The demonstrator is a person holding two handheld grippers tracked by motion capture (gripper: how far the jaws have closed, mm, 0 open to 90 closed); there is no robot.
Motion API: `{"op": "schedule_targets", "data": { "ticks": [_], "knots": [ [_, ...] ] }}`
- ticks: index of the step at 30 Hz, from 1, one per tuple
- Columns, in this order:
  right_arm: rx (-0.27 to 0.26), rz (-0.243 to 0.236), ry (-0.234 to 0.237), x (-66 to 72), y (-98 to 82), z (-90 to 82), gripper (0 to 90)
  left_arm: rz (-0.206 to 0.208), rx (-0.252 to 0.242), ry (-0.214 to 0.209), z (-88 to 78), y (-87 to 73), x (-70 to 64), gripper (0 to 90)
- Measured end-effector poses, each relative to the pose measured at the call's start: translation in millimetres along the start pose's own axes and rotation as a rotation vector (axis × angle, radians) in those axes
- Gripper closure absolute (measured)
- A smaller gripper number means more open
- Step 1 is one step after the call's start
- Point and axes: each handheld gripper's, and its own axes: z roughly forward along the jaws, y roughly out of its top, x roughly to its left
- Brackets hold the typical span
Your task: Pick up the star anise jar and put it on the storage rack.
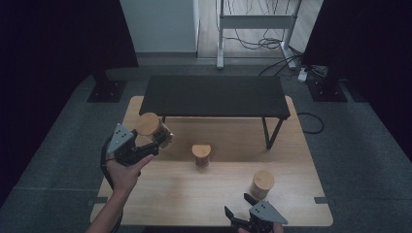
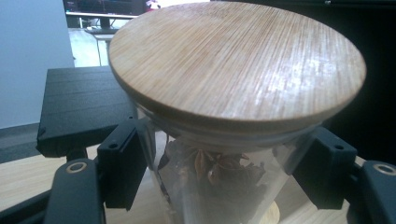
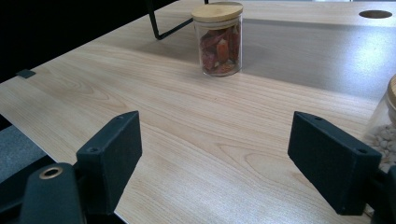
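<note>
1. While the left gripper [image 1: 156,144] is up off the wooden table [image 1: 160,194] at its left side, it's clamped on a glass jar [image 1: 154,130] w/ a bamboo lid [image 1: 147,124]; the jar is tilted, lid toward the camera.
2. Left gripper view: the jar [image 2: 219,186] sits right btwn the two black jaws, pads [image 2: 122,168] pressing the glass on both sides just under the lid [image 2: 238,65]. Jaws are closed onto it, no gap seen. Contents look like dark dried spice, star anise by the shape.
3. Held jar is in front of the black shelf [image 1: 216,94], near that shelf's left-front corner, above the tabletop, not touching either as far as I can tell.
4. Right gripper [image 1: 241,209] is at the near edge of the table, right side, jaws apart w/ nothing btwn them. Right gripper view: bare wood [image 3: 196,140] shows btwn the pads.
5. Jar of pale beans [image 1: 263,184] stands upright just beyond and to the right of the right gripper; in the right gripper view it is just outside one jaw, at the frame edge [image 3: 386,140]. Touching or not: can't tell.
6. Third jar [image 1: 201,155], reddish contents, stands upright mid-table, well apart from both grippers; also seen farther off in the right gripper view [image 3: 219,39].
</note>
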Motion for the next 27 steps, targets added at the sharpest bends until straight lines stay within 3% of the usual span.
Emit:
{"op": "schedule_targets", "data": {
  "ticks": [15,27],
  "knots": [
    [-0.009,-0.034,0.024,-0.7,-1.6,-0.8,17.0,-0.012,-0.018,0.008,6.8,11.5,1.3,26.7],
    [0.003,-0.047,0.023,-0.4,-2.4,-0.1,16.9,0.008,-0.024,0.013,17.5,17.4,0.1,26.7]
  ]
}}
